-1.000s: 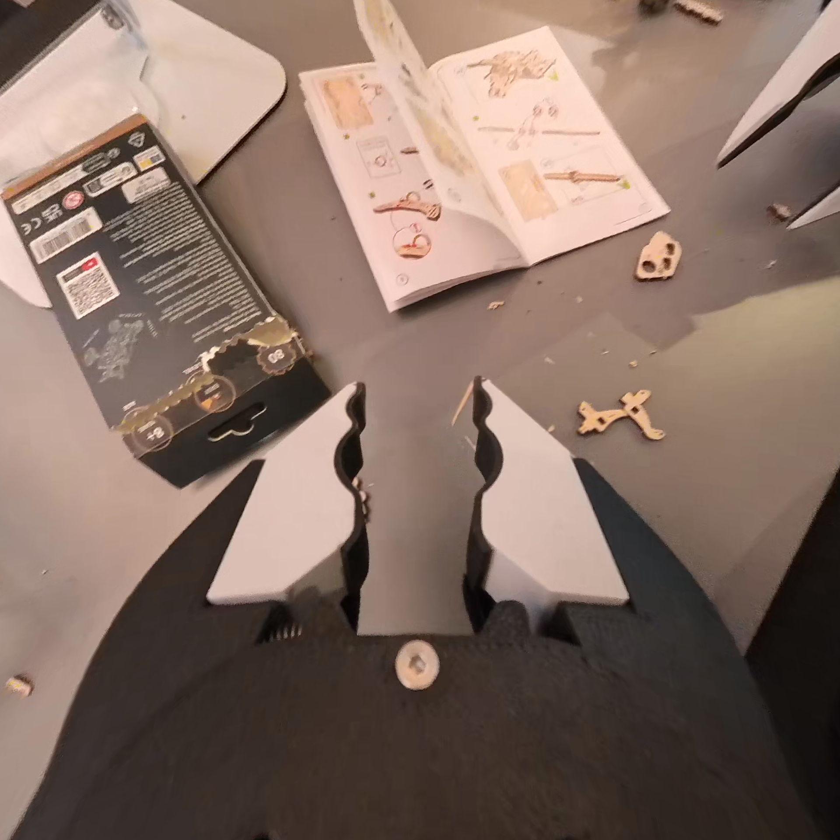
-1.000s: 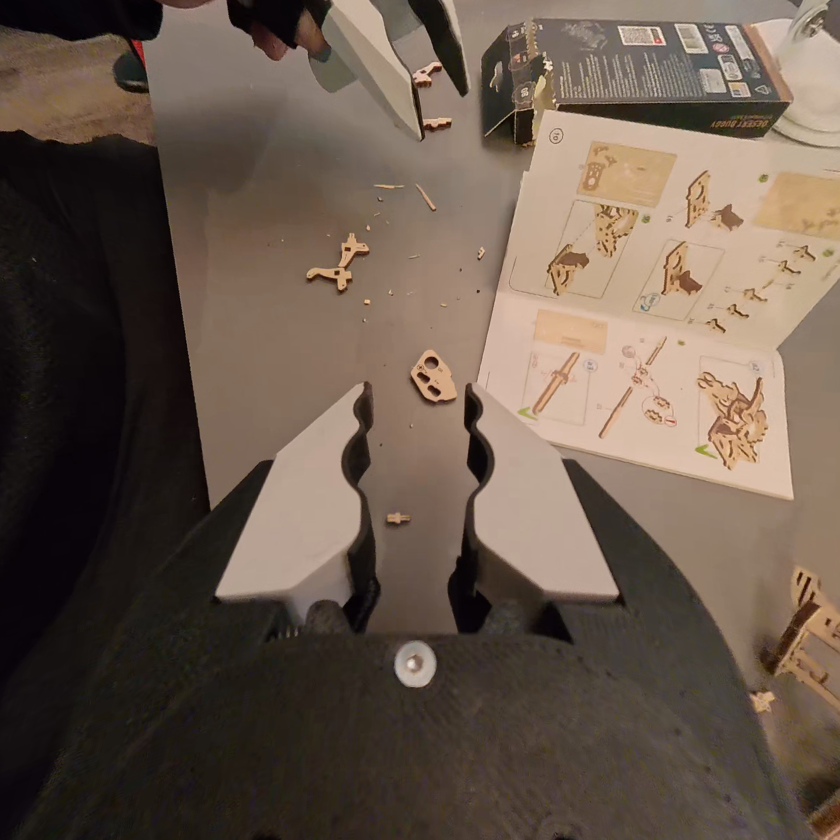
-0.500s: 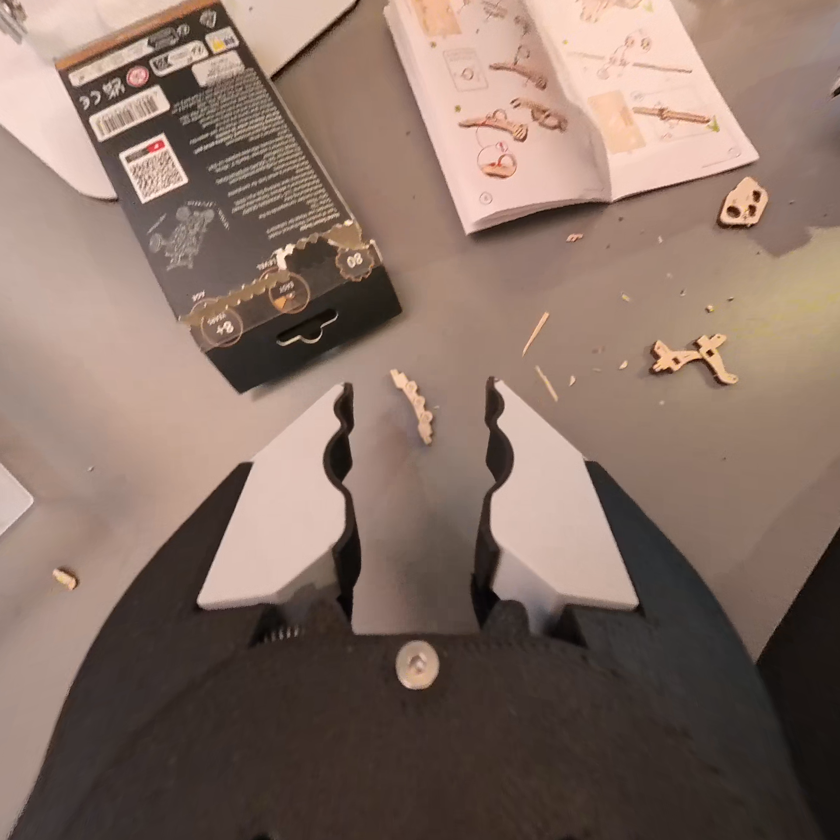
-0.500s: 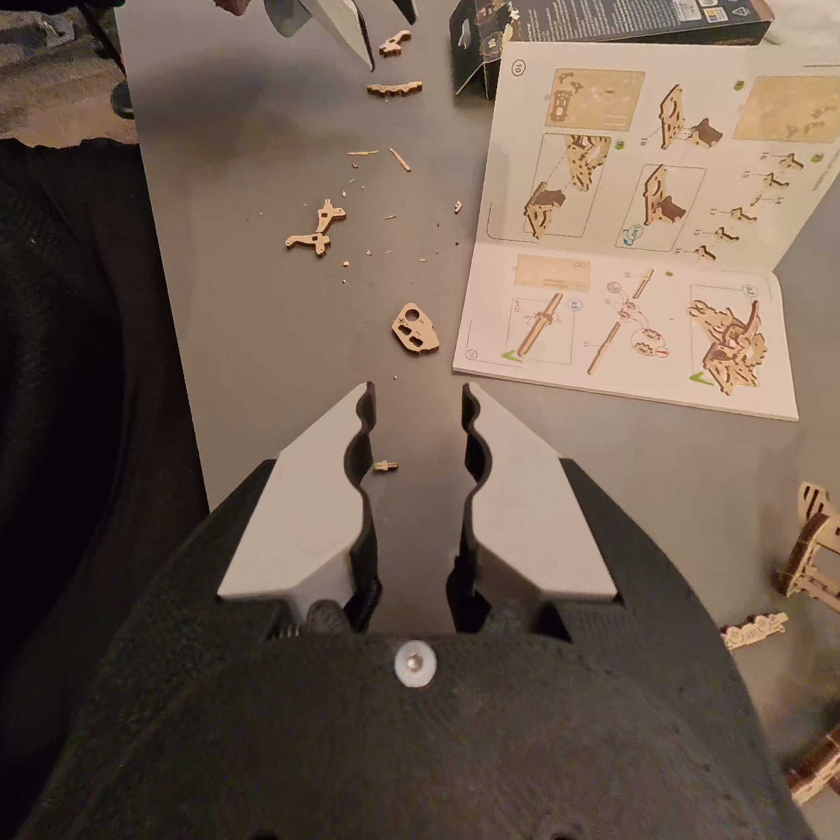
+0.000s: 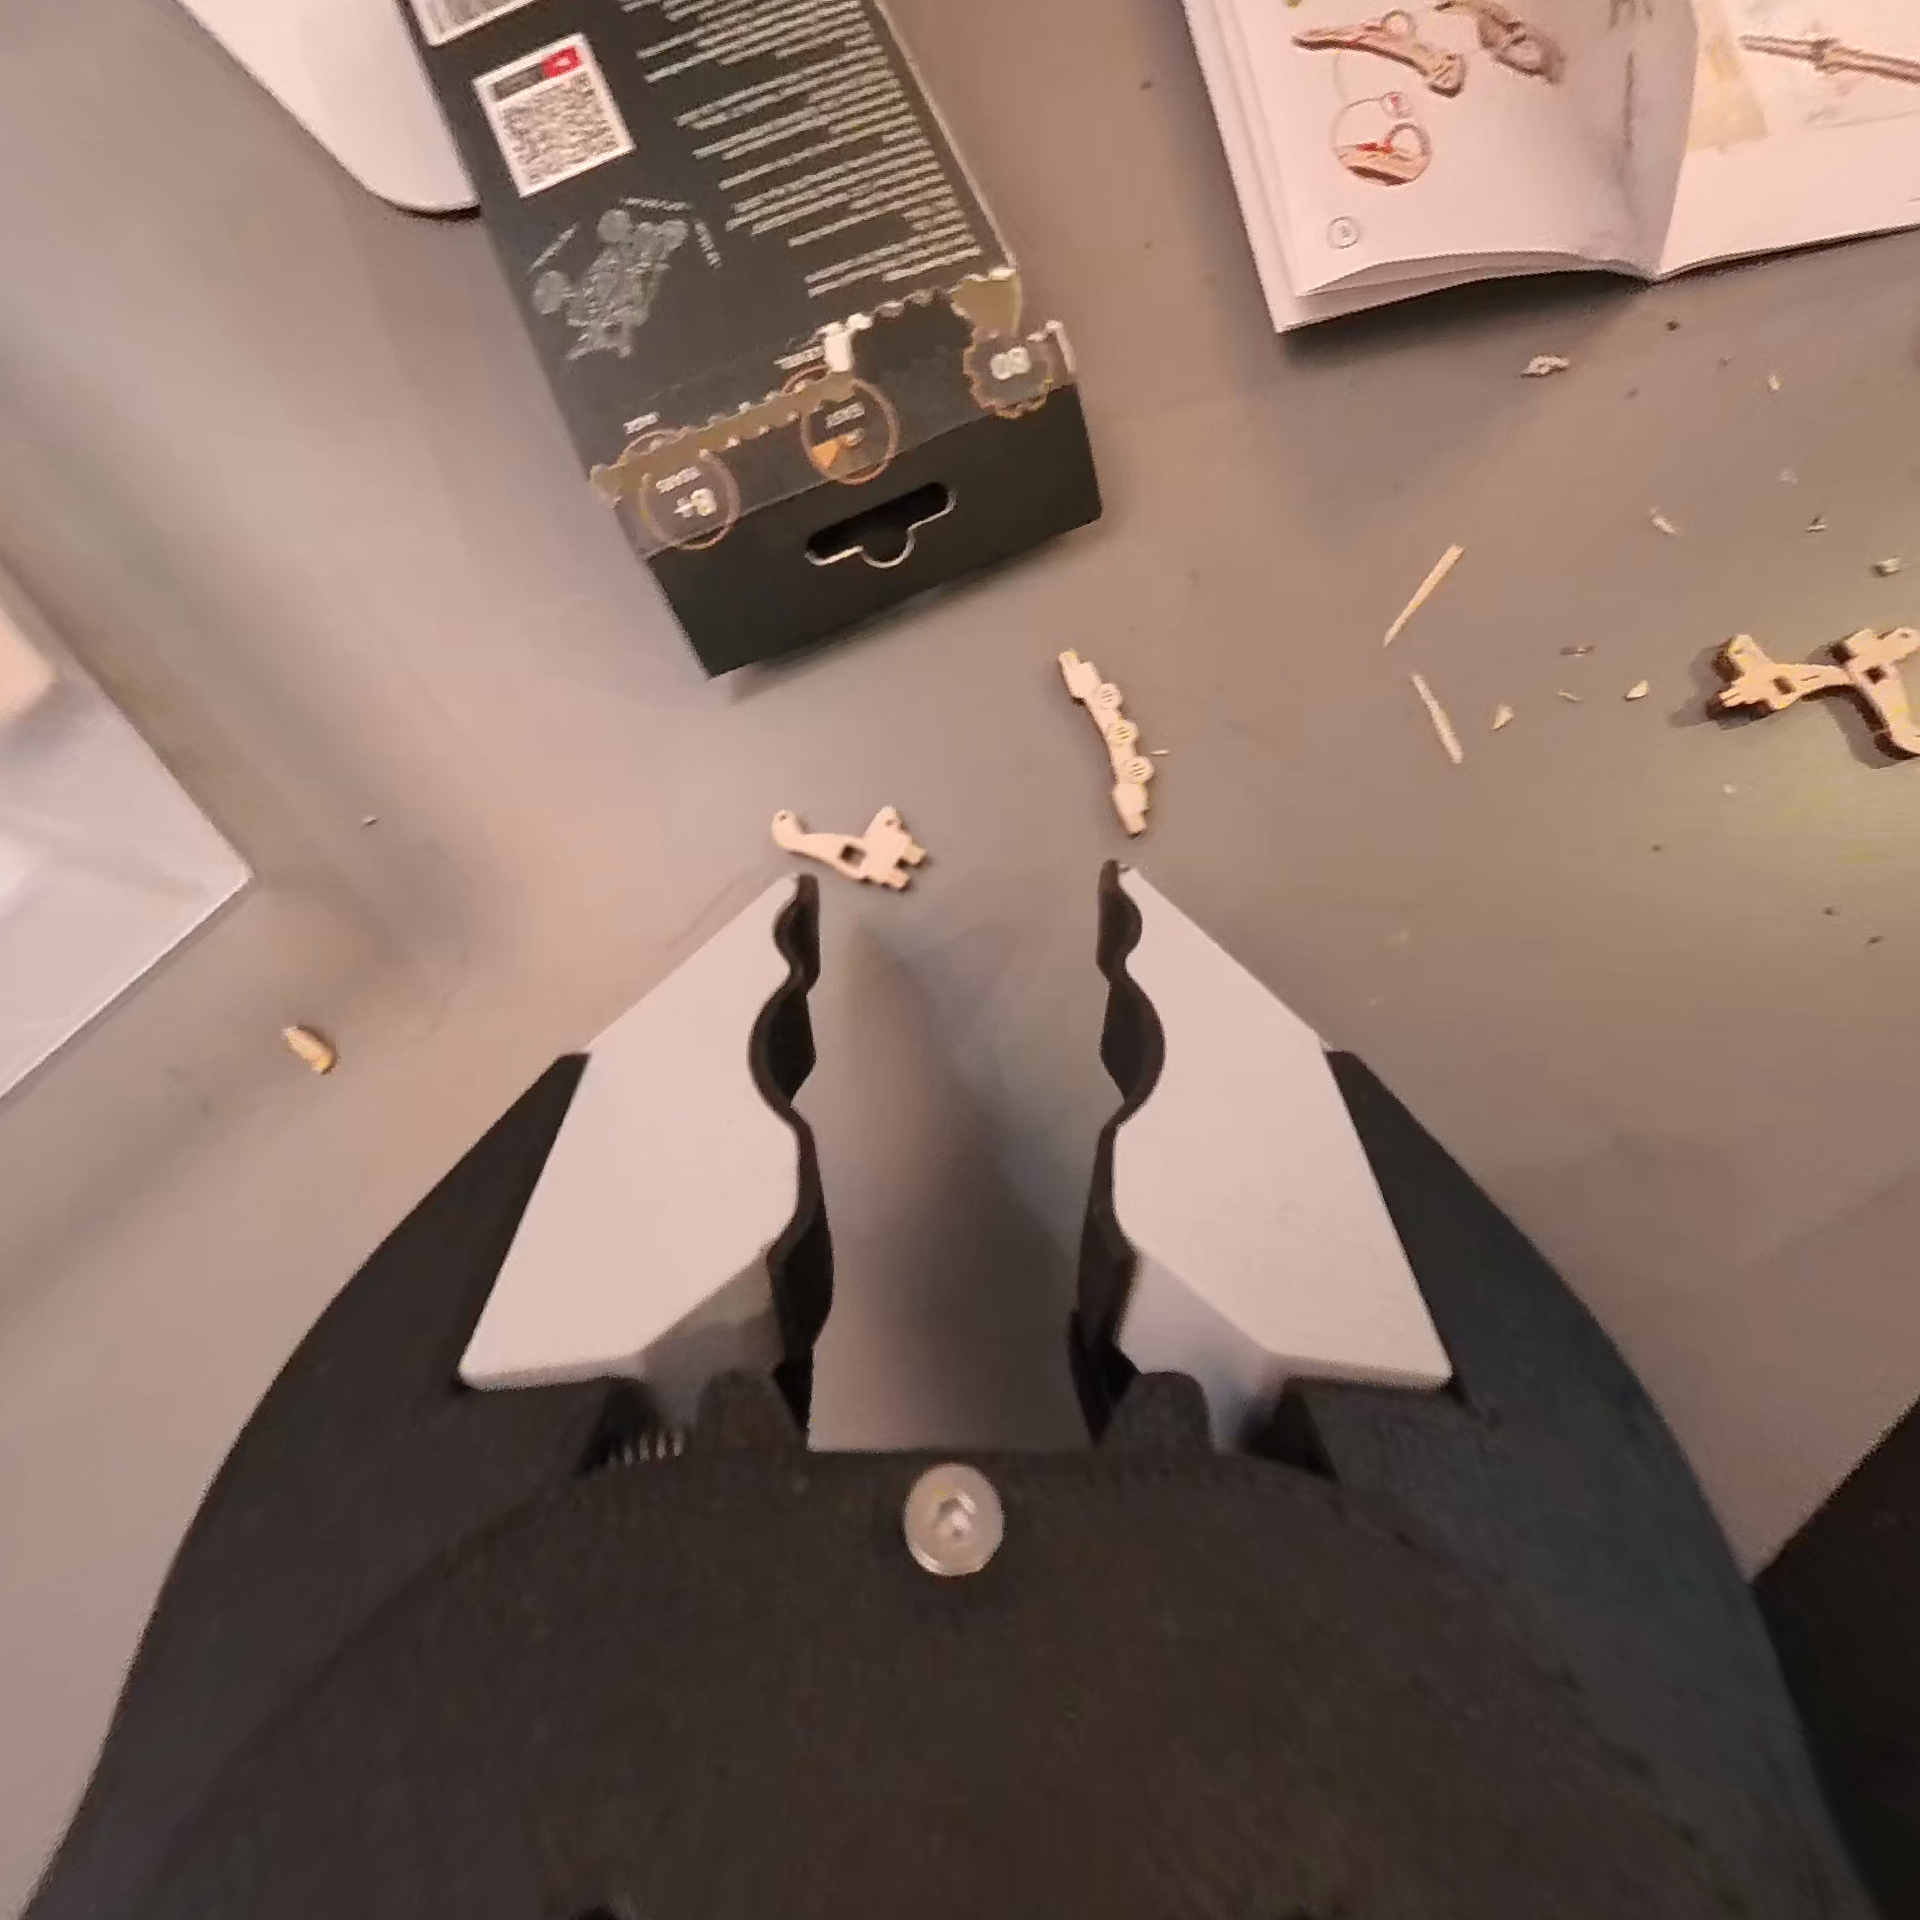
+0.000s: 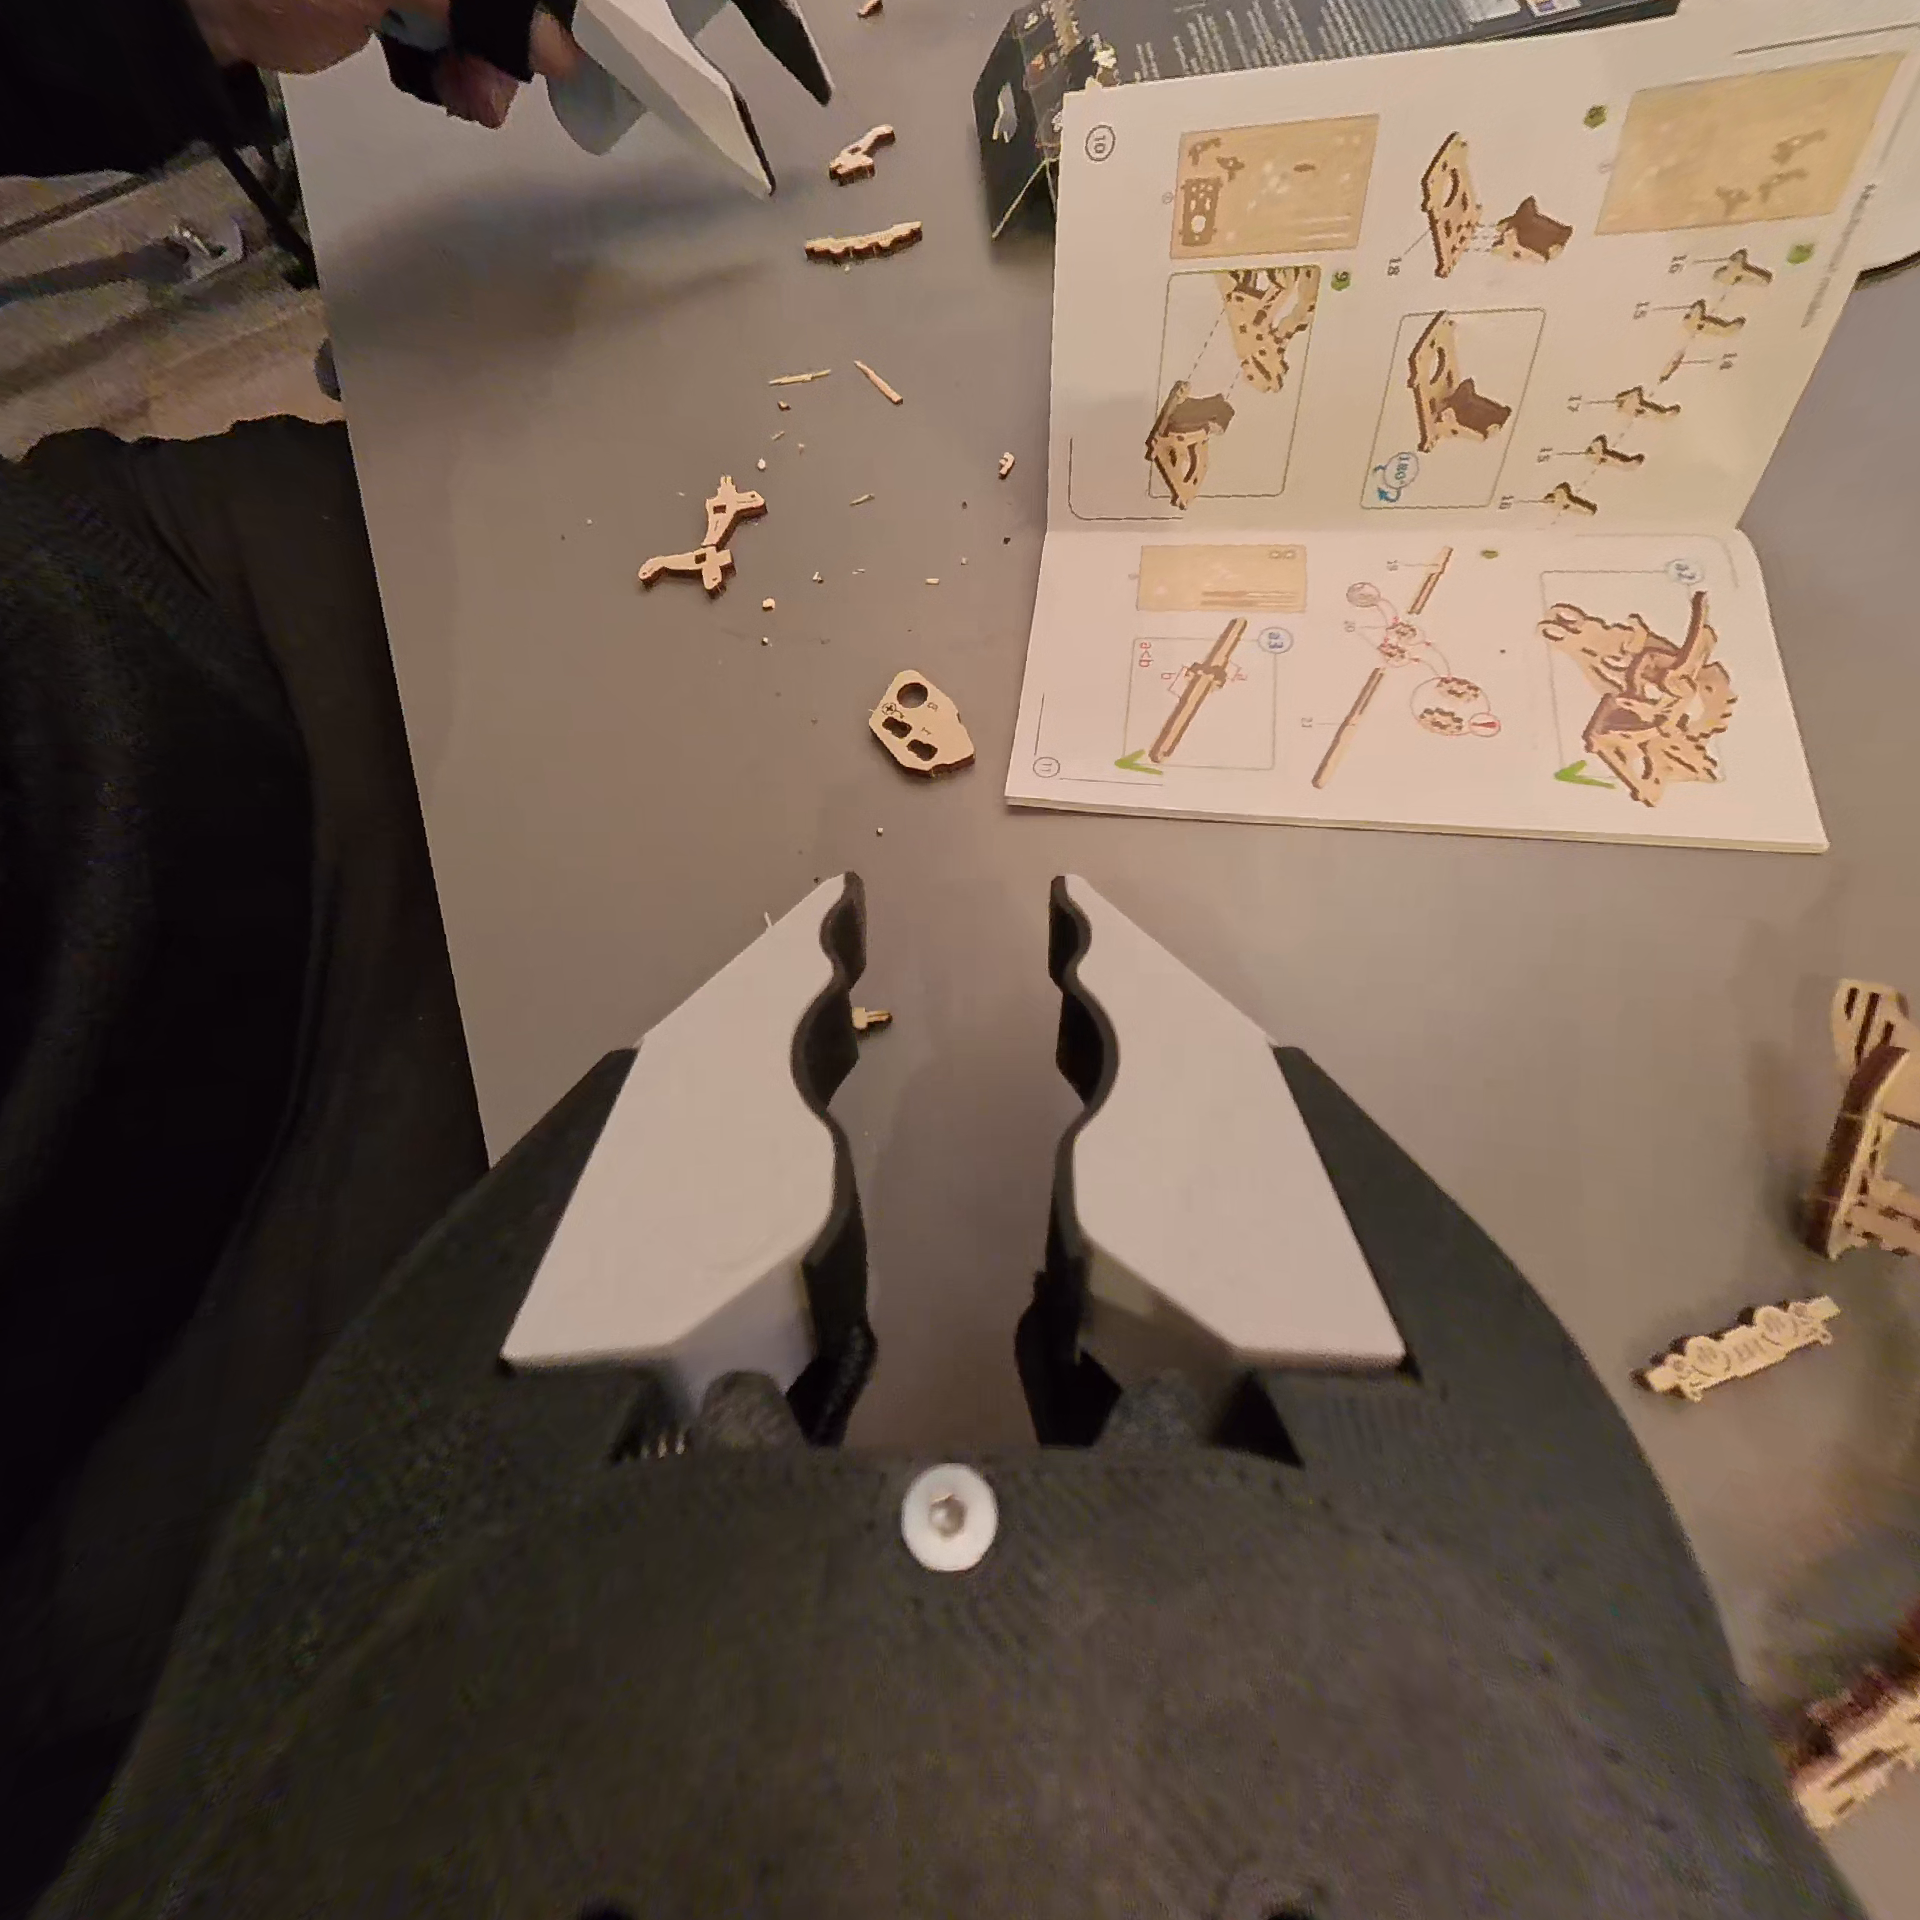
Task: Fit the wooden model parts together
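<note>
Both grippers hang over the grey table [image 5: 312, 727], jaws spread and empty: left gripper [image 5: 958, 883] just short of a small hooked wooden piece [image 5: 850, 850] and a curved notched strip [image 5: 1110, 740]; right gripper [image 6: 956, 883] near a holed plate [image 6: 921, 724]. Black box [image 5: 769, 312] and open booklet [image 6: 1403, 665] carry print; one peg [image 6: 871, 1017] lies beside the right gripper's left finger.

The grey table [image 5: 312, 727] carries a black box [image 5: 769, 312], an open instruction booklet [image 6: 1403, 665], several flat wooden parts like a curved toothed strip [image 5: 1110, 740], and many small splinters [image 5: 1423, 592].
</note>
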A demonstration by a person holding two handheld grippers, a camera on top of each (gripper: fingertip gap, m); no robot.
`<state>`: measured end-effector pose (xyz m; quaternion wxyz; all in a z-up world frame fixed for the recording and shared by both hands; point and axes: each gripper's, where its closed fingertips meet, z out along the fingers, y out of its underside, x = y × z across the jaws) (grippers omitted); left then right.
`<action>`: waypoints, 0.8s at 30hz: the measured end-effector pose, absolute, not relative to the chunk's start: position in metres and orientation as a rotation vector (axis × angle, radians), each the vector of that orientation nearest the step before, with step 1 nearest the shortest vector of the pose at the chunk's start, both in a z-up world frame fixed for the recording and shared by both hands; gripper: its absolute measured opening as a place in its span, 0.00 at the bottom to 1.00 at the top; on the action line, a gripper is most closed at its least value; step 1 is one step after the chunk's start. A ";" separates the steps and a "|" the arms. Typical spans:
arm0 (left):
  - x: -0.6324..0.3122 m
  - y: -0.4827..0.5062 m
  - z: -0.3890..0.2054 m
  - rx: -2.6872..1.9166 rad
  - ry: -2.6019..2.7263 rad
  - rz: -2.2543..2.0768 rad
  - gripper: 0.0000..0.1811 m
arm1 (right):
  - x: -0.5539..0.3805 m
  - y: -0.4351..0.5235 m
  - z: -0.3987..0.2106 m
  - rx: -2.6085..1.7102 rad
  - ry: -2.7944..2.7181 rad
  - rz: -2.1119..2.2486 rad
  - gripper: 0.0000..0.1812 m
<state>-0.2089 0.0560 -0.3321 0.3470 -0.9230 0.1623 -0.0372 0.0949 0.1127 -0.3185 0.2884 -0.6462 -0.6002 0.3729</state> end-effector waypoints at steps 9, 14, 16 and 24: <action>-0.232 0.052 -0.326 -2.400 0.388 -0.066 0.25 | 0.096 0.114 -0.320 -1.745 -1.596 1.007 0.17; -0.222 0.057 -0.340 -2.445 0.474 0.020 0.22 | 0.097 0.116 -0.316 -1.747 -1.566 1.033 0.17; -0.230 0.063 -0.341 -2.451 0.415 0.050 0.22 | 0.097 0.116 -0.317 -1.748 -1.568 1.029 0.17; -0.219 0.080 -0.348 -2.528 0.254 -0.048 0.16 | 0.097 0.115 -0.320 -1.749 -1.593 0.995 0.17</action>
